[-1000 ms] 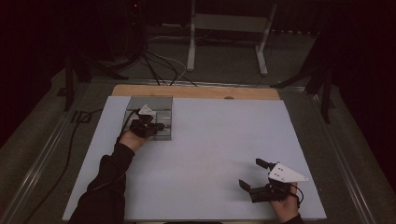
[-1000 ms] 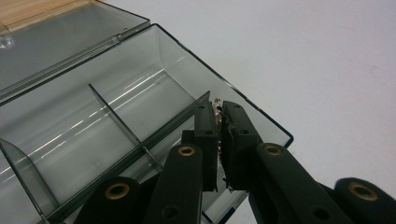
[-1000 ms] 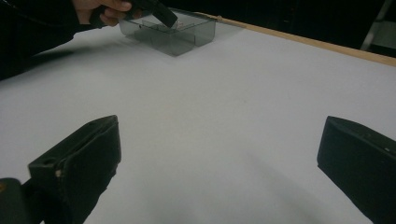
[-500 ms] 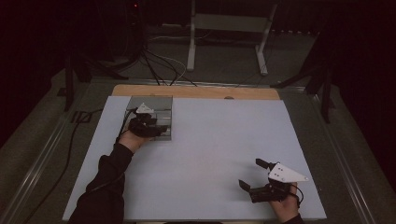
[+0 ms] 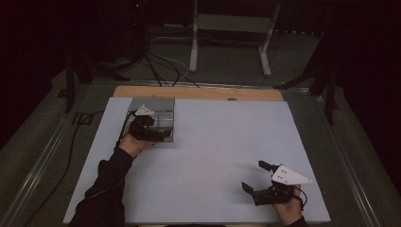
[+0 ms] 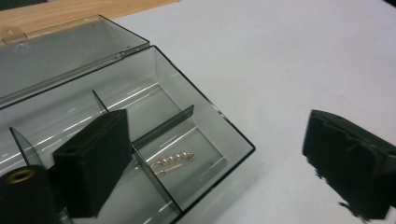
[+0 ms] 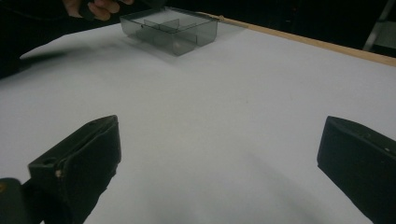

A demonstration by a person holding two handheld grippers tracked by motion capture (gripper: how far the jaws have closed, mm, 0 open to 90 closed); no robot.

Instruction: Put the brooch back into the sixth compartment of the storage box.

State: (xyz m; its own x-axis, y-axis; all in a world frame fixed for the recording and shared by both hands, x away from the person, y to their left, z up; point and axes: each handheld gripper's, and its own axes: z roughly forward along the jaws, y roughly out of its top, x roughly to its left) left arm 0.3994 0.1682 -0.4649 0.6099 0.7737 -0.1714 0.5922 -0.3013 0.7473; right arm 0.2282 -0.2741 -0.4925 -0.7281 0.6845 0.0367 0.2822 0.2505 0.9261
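- high view: table under a white sheet, wood strip along the far edge. nothing on it but a smoked clear compartment box at the far left, lid thrown back flat toward the wood edge.
- left gripper sits over the box's near side, hand behind it. right gripper is parked at the near right corner, well apart from the box.
- left gripper view: box has dividers splitting it into cells. one jaw is down inside the box against a divider, the other hangs outside the box wall over the white sheet, so the jaws are wide apart and straddle the near wall, gripping nothing.
- right gripper view: jaws spread wide, nothing between them, bare sheet below; box far off ahead.
- smallest item: gold pin, a thin bar with a row of small beads, lying flat on the floor of the cell at the box's corner. it's between the two jaws but one cell over from the inside jaw, divider in between, not touched.
- step, my read: left is lined up on the box, either to pick the pin or handle the box; can't tell which.
- next move if it's the pin: lift clear of the divider, bring both jaws into that corner cell, come down across the bar, pinch low. thin and flat, likely to slip.
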